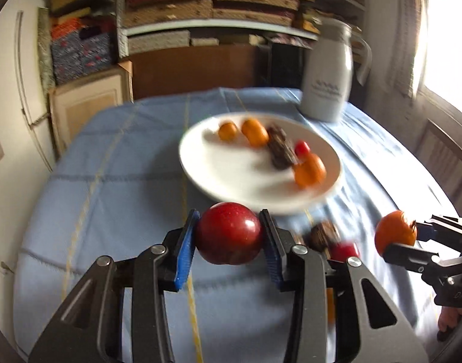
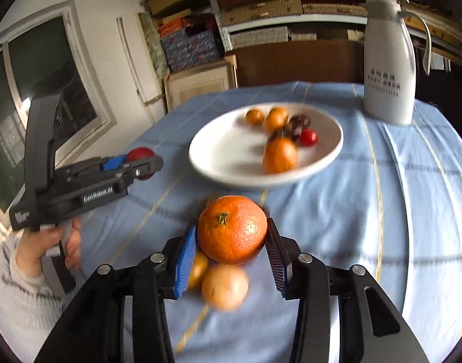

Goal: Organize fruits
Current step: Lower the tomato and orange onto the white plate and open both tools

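Roughly halfway imo. My left gripper [image 1: 229, 233] is pinching a shiny dark-red plum-like fruit [image 1: 229, 233], and the right gripper [image 2: 232, 236] is clamped on a round orange mandarin w/ green stem [image 2: 232, 230]; both are held above the blue checked tablecloth [image 2: 367, 211], short of the white round plate [image 2: 219, 163]. Plate's already got a few small orange fruits, a red one, plus dark bits. Left on the cloth: two yellowish fruits [image 2: 225, 286] under the mandarin, a brown lump [image 1: 323, 236] and a small red fruit [image 1: 346, 251].

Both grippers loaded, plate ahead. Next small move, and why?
Probably carry the left gripper forward over the white plate and release the red apple on its bare near-left side. Both grippers already hold fruit off the blue cloth; the right gripper grips the orange. The fruit already on the plate sits right and back.
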